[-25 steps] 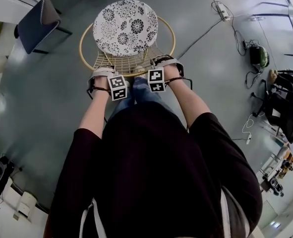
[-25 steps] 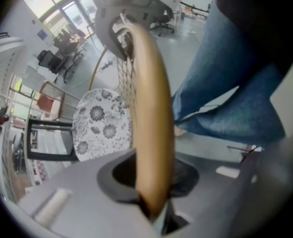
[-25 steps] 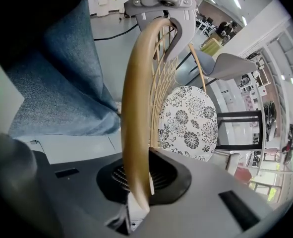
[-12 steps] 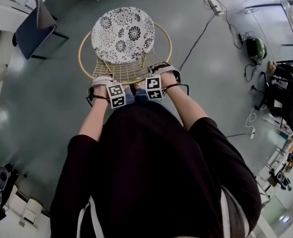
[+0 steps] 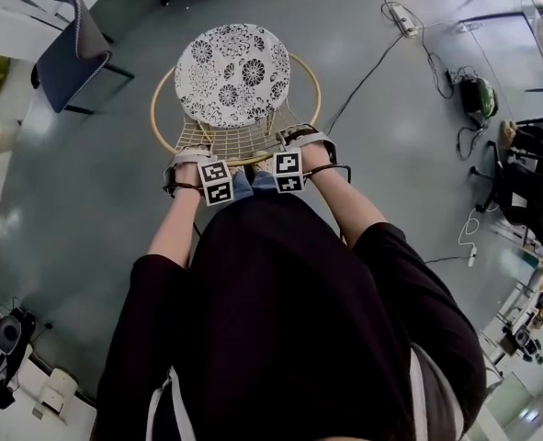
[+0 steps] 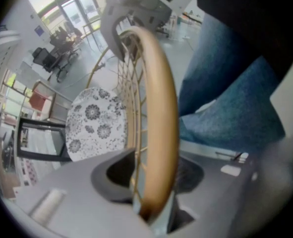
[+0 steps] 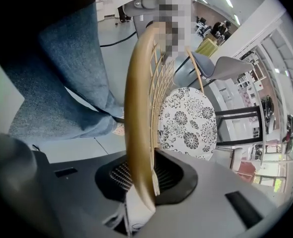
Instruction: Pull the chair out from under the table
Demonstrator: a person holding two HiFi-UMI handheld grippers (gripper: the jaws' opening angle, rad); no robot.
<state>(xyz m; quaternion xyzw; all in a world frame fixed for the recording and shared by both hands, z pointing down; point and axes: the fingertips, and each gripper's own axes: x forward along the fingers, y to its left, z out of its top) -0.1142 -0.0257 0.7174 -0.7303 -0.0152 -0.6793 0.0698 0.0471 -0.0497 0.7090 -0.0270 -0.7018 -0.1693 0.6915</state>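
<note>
A person stands over a round rattan chair with a black-and-white floral cushion, holding a gripper in each hand, both pointing down onto the near edge of the chair's tan hoop rim. The chair sits on open grey floor directly in front of the person's jeans, its wire-lattice back facing them.

The left gripper straddles the rim near its left end. Its jaws are opening, with the rim between them and a dark gap showing beside it, so the pads no longer press.

The right gripper sits close beside it on the same rim, jaws clenched tight on the tan tube, as the right gripper view shows.

A dark blue chair stands well apart at upper left, and a power strip with its cable lies on the floor at upper right.
</note>
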